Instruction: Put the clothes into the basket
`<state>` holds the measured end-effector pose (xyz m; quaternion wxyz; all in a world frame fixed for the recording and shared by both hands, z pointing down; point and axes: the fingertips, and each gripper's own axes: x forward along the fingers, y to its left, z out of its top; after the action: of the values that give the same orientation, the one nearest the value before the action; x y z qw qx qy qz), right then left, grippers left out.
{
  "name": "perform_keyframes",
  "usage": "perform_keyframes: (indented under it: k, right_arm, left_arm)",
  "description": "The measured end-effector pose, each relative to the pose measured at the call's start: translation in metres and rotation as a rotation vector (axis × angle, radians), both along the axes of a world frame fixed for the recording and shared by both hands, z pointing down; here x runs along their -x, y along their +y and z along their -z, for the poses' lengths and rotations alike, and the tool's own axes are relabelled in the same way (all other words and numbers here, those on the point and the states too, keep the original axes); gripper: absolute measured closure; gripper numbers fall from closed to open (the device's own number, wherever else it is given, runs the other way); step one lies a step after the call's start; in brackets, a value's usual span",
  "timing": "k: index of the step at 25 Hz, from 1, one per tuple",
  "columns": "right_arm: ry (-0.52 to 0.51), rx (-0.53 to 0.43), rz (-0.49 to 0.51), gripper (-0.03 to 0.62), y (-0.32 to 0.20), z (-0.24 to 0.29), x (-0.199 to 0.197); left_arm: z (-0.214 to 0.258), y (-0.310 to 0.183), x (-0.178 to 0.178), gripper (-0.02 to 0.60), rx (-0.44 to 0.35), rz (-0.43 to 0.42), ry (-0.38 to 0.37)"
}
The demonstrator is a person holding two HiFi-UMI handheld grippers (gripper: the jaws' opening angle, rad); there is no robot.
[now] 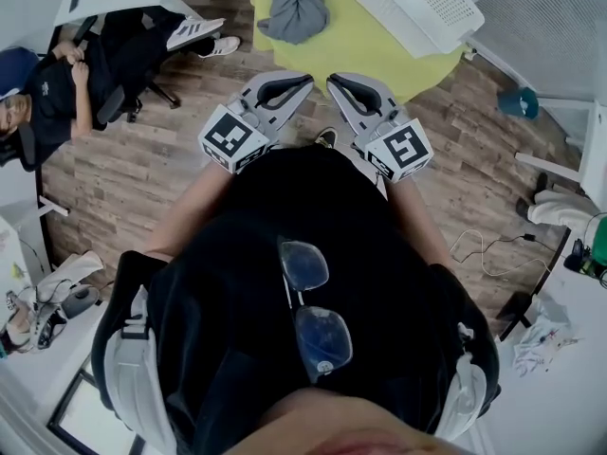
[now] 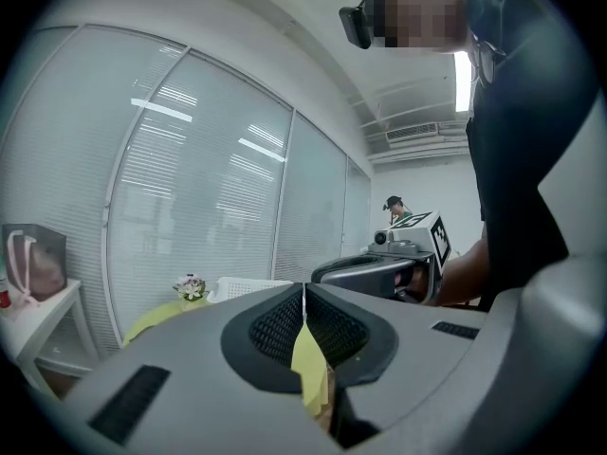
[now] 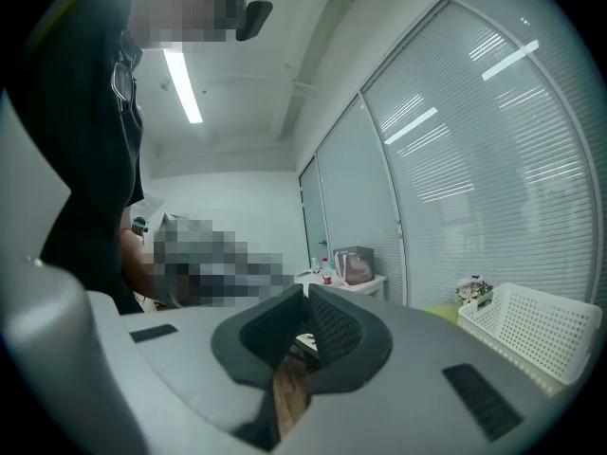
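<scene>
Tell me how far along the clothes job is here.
Done: nothing; no clothes show in the white basket. In hand: nothing; left gripper and right gripper are shut and empty. Remaining: the grey clothes on the yellow table must go in.

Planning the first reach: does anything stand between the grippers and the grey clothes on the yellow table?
Nothing visible does. The left gripper and right gripper, both shut, face the grey clothes across bare yellow table.
</scene>
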<state>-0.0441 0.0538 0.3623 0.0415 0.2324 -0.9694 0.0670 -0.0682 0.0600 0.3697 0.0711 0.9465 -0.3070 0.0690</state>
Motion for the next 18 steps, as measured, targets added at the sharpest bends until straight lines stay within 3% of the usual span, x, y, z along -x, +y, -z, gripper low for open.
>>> perform_keyframes:
  k: [9,18]
  right_arm:
    - [-0.004,0.017,0.008,0.559,-0.054,-0.006,-0.029]
    - [0.018,0.032,-0.036,0.559,-0.113,-0.017,-0.024]
  left_arm:
    - [-0.009,-0.053,-0.021,0.565,0.023,0.033,-0.021]
    - [-0.029,-0.116,-0.019,0.565,0.041,-0.028,-0.017]
